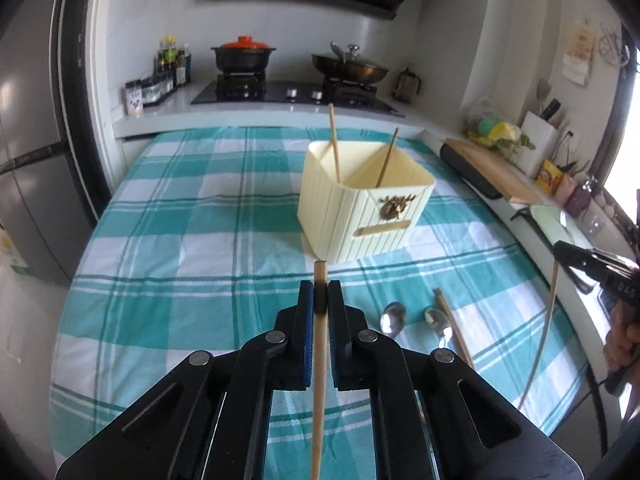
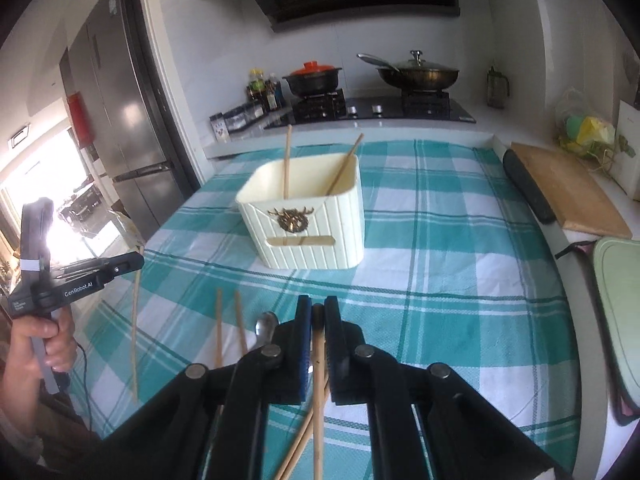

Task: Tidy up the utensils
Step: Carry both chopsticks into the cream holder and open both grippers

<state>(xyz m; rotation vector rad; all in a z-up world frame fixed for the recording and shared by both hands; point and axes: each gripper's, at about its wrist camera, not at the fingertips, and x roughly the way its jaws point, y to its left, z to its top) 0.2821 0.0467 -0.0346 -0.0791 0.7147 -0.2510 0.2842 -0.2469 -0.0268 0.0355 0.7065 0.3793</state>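
Bottom centre of the left wrist view, the left gripper (image 1: 320, 294) is clamped tight on a wooden chopstick (image 1: 319, 364), the stick running down between the jaws toward the lower edge. Same story in the right wrist view: the right gripper (image 2: 316, 312) is pinched on its own chopstick (image 2: 318, 392), low and central. Just past the left gripper, lower right of centre, two spoons (image 1: 393, 318) and a loose chopstick (image 1: 454, 326) lie on the teal checked cloth (image 1: 180, 240). In the right wrist view, two more chopsticks (image 2: 219, 326) lie lower left on the cloth. Further out, mid-frame, sits the cream utensil holder (image 1: 362, 208) with two chopsticks (image 1: 334, 144) standing in it, one in each compartment. Beyond, top of frame, a stove (image 1: 296, 94) with two pots.
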